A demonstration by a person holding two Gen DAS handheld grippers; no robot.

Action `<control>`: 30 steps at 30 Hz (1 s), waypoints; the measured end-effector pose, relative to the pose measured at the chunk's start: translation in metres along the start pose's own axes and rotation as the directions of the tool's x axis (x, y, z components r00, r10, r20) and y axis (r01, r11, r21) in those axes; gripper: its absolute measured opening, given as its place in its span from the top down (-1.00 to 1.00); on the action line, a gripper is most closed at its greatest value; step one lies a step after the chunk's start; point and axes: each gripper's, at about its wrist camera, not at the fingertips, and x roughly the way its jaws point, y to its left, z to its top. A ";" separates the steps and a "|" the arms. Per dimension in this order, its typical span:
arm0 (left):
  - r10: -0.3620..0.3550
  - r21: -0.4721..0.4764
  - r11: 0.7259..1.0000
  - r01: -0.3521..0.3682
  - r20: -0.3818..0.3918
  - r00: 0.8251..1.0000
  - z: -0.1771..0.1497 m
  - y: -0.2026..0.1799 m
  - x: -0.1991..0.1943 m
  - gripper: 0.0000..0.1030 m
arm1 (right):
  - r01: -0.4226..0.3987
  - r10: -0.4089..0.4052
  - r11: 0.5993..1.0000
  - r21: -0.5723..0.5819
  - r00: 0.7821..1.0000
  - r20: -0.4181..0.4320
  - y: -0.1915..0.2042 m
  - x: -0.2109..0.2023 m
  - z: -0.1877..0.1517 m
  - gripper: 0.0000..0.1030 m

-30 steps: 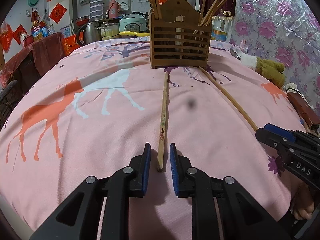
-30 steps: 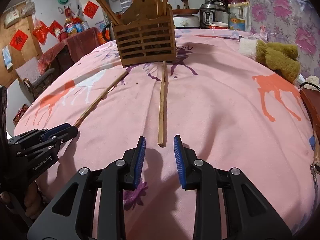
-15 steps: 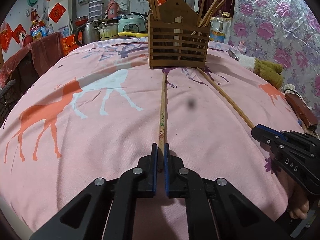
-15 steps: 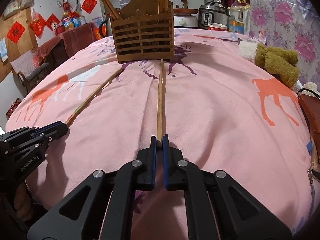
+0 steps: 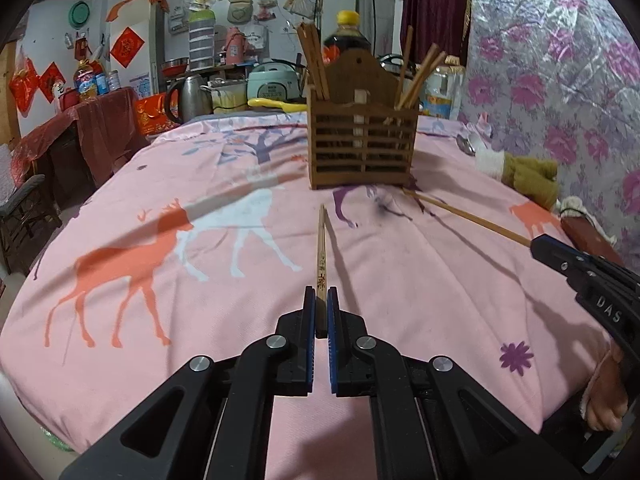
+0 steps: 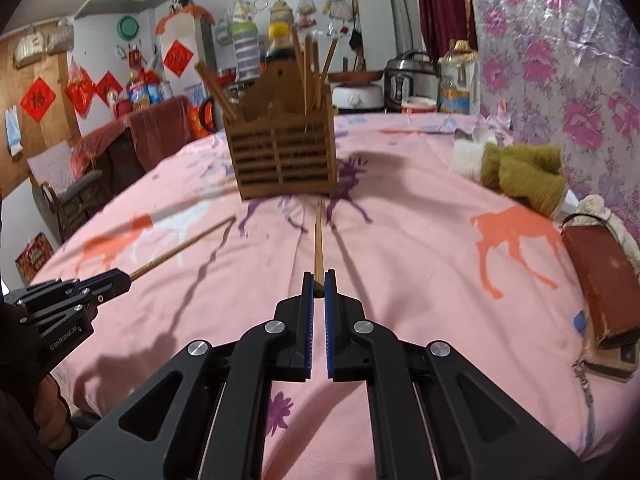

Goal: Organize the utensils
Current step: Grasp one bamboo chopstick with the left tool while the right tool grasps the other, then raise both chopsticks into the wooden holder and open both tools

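Observation:
A wooden slatted utensil holder [image 5: 362, 148] with several chopsticks in it stands at the far middle of the pink table; it also shows in the right wrist view [image 6: 282, 160]. My left gripper [image 5: 321, 300] is shut on the near end of a chopstick [image 5: 321, 256] and holds it above the cloth, tip towards the holder. My right gripper [image 6: 319, 284] is shut on a second chopstick [image 6: 318, 240], also lifted and pointing at the holder. Each gripper shows in the other's view, the right [image 5: 536, 244] and the left [image 6: 126, 280].
The table has a pink deer-print cloth [image 5: 160, 280]. An olive and white soft toy [image 6: 520, 172] and a brown case [image 6: 604, 280] lie at the right edge. Kettle, rice cookers and bottles stand behind the table.
Both grippers closed on their chopsticks, then lifted them off the cloth; both views have risen and the chopstick tips now hang above their shadows.

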 end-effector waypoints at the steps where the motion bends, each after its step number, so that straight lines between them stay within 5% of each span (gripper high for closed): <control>1: 0.004 -0.004 1.000 -0.004 0.005 1.000 0.002 0.001 -0.003 0.88 | 0.000 0.000 1.000 0.006 1.000 0.013 -0.002 -0.004 0.004 0.89; 18: -0.064 0.011 0.998 0.063 0.093 0.994 0.072 0.000 -0.053 0.88 | -0.045 0.037 0.998 0.033 0.980 0.196 -0.012 -0.061 0.070 0.89; 30: -0.128 0.046 0.991 0.123 0.108 0.986 0.111 -0.009 -0.069 0.88 | -0.074 0.068 0.997 0.023 0.975 0.211 -0.012 -0.065 0.095 0.89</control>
